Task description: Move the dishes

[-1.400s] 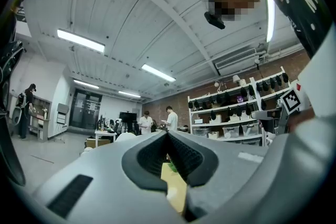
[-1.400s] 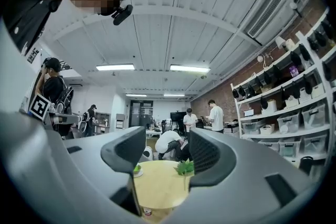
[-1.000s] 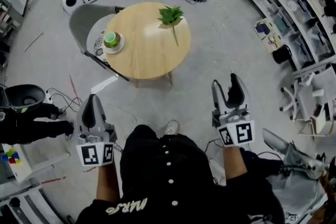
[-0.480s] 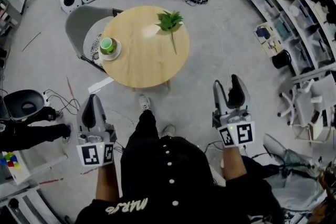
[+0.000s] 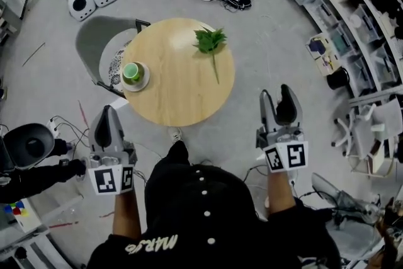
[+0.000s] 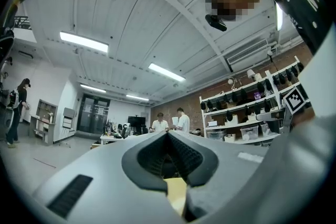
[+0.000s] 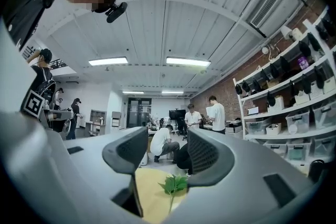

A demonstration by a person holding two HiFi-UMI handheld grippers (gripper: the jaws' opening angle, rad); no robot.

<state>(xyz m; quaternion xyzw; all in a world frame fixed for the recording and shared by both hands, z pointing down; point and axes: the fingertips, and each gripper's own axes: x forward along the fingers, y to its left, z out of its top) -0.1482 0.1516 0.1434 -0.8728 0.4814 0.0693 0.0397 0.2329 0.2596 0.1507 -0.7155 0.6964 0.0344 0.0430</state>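
- The small green cup [image 5: 131,72] stood on a round white saucer [image 5: 136,80] near the left edge of the round light-wood table [image 5: 182,88], untouched by either tool.
- A green leafy sprig with a long stem [image 5: 210,42] lay on the far right part of the same tabletop, well apart from the cup.
- The left gripper [image 5: 108,114] hovered short of the table's near left edge, its jaws pressed together with nothing between them [image 6: 168,136].
- The right gripper [image 5: 276,97] hung off the table's right side, jaws spread and empty [image 7: 168,147]; through the gap its own view showed the sprig [image 7: 173,184] on the tabletop [image 7: 149,202].
- A grey chair [image 5: 94,41] sat tucked against the table's far left side.
- Storage shelves [image 5: 352,16] lined the room on the right.
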